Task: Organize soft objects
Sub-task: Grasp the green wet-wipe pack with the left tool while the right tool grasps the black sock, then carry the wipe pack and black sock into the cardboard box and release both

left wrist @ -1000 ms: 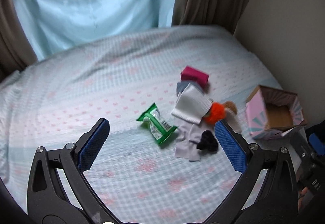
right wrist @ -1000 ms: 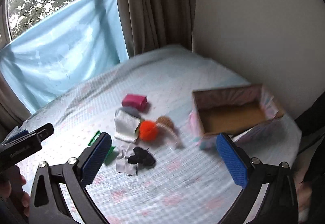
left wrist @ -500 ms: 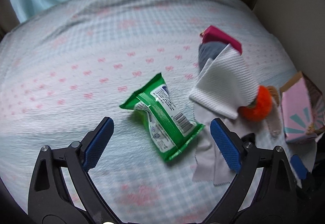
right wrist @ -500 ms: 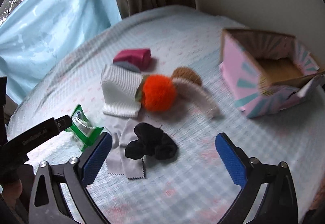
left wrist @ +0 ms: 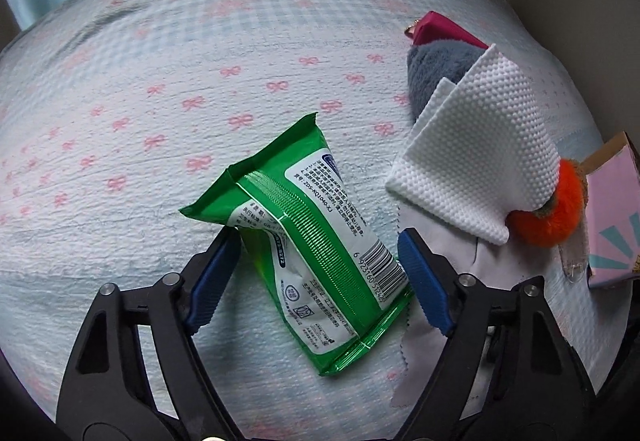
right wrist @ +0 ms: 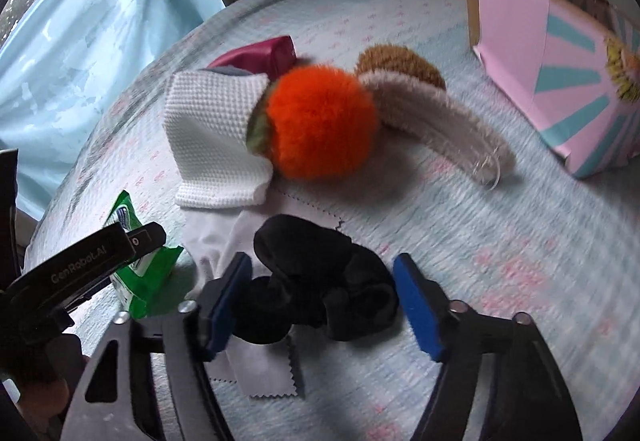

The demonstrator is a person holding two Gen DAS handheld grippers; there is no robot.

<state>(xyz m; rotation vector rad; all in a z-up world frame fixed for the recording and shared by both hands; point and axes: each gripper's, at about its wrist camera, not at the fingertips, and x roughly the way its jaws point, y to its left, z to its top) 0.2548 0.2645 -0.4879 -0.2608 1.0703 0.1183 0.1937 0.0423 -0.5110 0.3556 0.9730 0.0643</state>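
Both grippers closing: left gripper (left wrist: 316,265) round wipes pack (left wrist: 316,257), right gripper (right wrist: 324,301) round black scrunchie (right wrist: 320,281).

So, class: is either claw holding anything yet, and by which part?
Neither holds anything yet. The closing left claw straddles the green wipes pack across its width; the closing right claw straddles the black scrunchie.

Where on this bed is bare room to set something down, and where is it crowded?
Bare: the bedsheet beyond the green wipes pack, toward the curtain, and the stretch between the black scrunchie and pink box. Crowded: around the white cloth and orange pompom.
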